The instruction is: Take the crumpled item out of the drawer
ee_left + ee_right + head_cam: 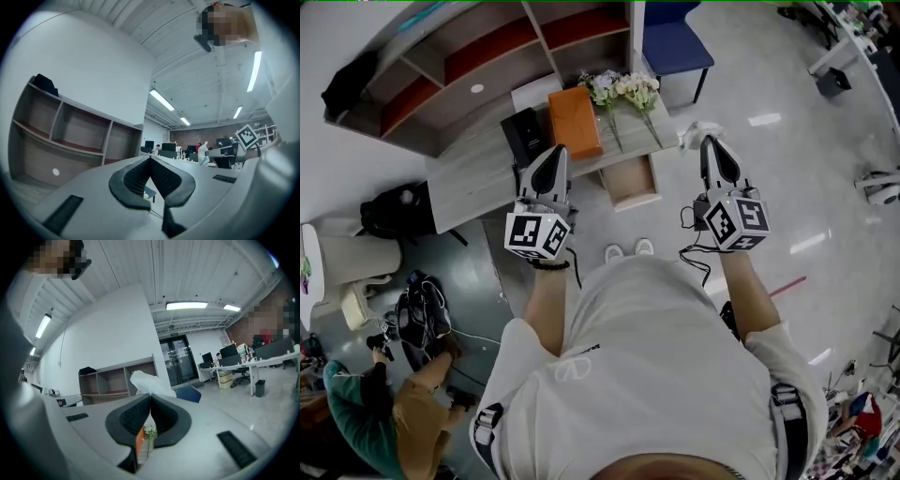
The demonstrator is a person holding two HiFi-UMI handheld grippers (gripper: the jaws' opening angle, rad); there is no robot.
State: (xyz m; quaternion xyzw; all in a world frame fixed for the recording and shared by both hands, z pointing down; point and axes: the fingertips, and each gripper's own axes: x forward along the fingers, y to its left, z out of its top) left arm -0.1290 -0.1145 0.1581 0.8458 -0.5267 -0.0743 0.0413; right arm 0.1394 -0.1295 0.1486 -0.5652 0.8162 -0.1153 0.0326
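The crumpled white item (694,132) sticks out of the tips of my right gripper (709,143), which is shut on it and held up in the air right of the desk. In the right gripper view the white wad (146,382) bulges above the closed pads. The open drawer (635,200) juts from the desk front, below and left of that gripper, and its inside looks bare. My left gripper (556,153) hovers over the desk's front edge, left of the drawer. In the left gripper view its pads (140,176) meet at the tip with nothing between them.
On the grey desk (478,173) stand an orange box (575,122), a black box (523,137) and flowers (623,90). A shelf unit (459,66) and a blue chair (675,42) stand behind it. A person (366,412) crouches at lower left.
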